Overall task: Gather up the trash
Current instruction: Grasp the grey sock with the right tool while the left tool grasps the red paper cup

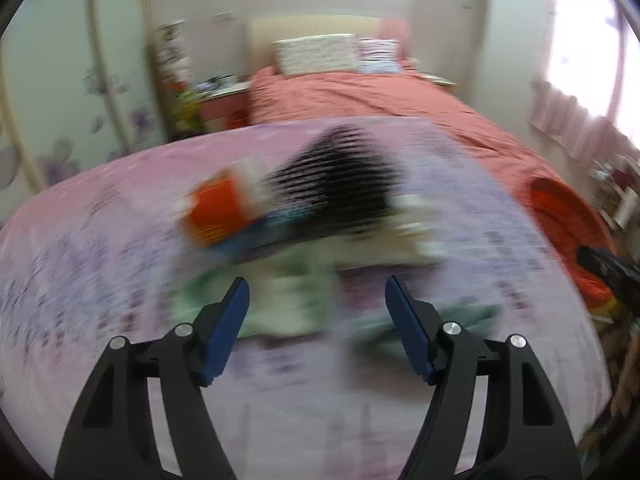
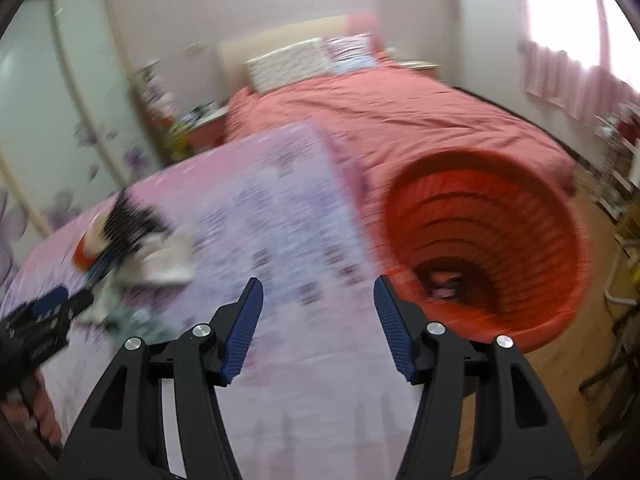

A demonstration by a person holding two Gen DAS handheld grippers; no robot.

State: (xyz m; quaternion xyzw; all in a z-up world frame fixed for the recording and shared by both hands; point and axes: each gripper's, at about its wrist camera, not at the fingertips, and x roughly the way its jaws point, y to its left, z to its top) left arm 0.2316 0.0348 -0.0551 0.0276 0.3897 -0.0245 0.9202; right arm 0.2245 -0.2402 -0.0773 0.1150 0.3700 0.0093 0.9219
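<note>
No text, label, brand, number or sign is being shown legibly; the small dark marks being seen on the pink and lilac patterned cloth [image 1: 480,200] are too blurred to be read.

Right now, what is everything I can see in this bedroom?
Trash pile: one blurred heap, black, orange, white and green pieces, on the sheet.
Sheet: one, pink-lilac patterned, spread over the foot of the bed.
Basket: one, orange-red, ribbed, beside the sheet at the bed's edge; something small lies at its bottom.
Bed cover: one, salmon.
Pillows: two, pale patterned, at the headboard.
Bedside table: one, pale top, cluttered, left of the bed.
Wardrobe: pale doors, purple flowers, far left.
Curtain: pink, under the bright window.
Left tongs: black with blue pads, open, empty, above the pile.
Right tongs: same, open, empty, between pile and basket.
</note>
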